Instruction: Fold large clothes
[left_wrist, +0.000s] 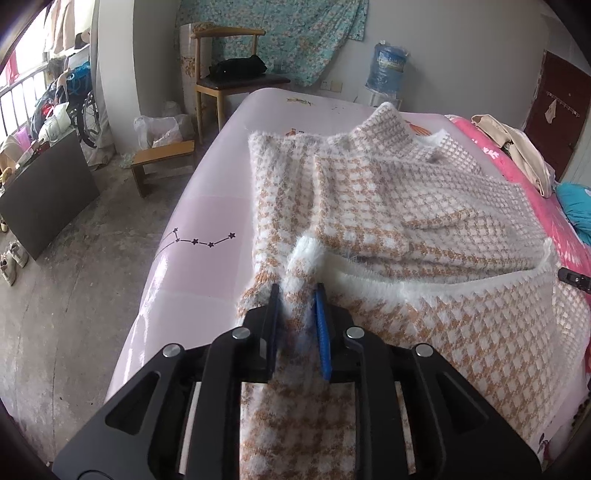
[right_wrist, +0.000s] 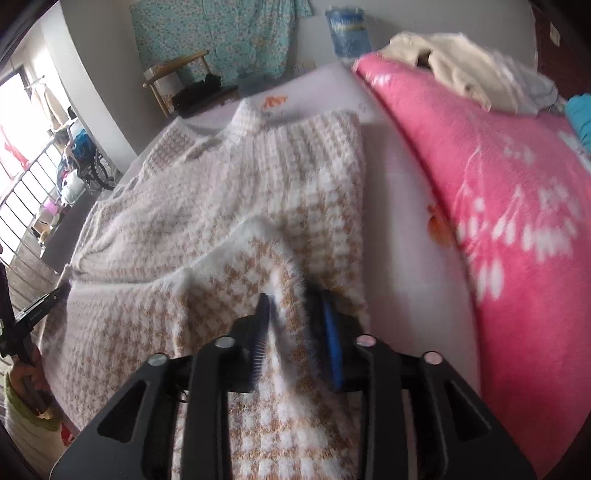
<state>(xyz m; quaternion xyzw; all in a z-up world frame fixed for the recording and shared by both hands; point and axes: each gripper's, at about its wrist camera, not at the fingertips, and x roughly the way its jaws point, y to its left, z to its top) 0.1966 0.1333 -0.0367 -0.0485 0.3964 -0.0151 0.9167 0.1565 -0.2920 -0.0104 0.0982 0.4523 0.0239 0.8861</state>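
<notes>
Folding was under way: the fluffy tan-and-white houndstooth knit sweater (left_wrist: 424, 192) lay on the pale pink bed (left_wrist: 207, 206). Left gripper (left_wrist: 297, 291) and right gripper (right_wrist: 295, 299) each pinched its hem, jaws narrowly parted around the fabric. Next, the hem probably needed carrying toward the sweater's collar.

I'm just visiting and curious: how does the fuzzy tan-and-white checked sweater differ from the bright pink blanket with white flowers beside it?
The fuzzy tan-and-white checked sweater is finely checked; the bright pink blanket carries large white flowers. The sweater has fabric between both grippers' fingers; nothing grips the blanket. Beige clothing lies heaped on the blanket, none on the sweater. Both rest on the same pale pink bed.
</notes>
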